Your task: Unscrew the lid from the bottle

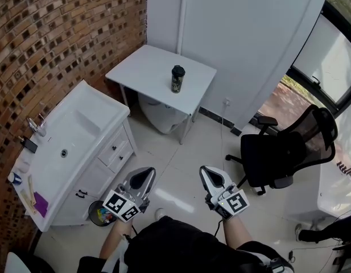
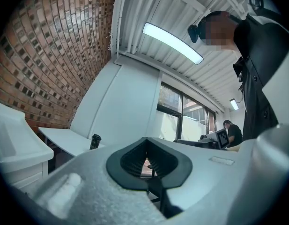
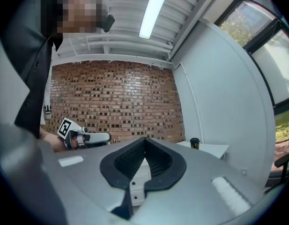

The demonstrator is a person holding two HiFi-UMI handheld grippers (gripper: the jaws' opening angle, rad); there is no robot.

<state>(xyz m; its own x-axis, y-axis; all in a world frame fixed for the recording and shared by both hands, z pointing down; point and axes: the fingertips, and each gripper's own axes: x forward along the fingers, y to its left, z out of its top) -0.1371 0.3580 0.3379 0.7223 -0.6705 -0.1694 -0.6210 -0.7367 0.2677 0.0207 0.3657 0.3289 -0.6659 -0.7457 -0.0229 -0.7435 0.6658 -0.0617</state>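
The left hand-held gripper point(image 1: 142, 176) and the right hand-held gripper point(image 1: 211, 175) are held side by side in front of the person, above a pale tiled floor point(image 1: 189, 147), each with its jaws pressed together on nothing. Well ahead of both, a dark bottle point(image 1: 177, 79) stands upright on a small white tabletop point(image 1: 147, 67) by the white wall, its black lid point(image 1: 178, 69) in place. The task looks not yet begun: reaching the bottle, gripping it and twisting the lid off all remain. The bottle is too small to show its label or how tightly the lid sits, and the person's torso hides most of both arms.
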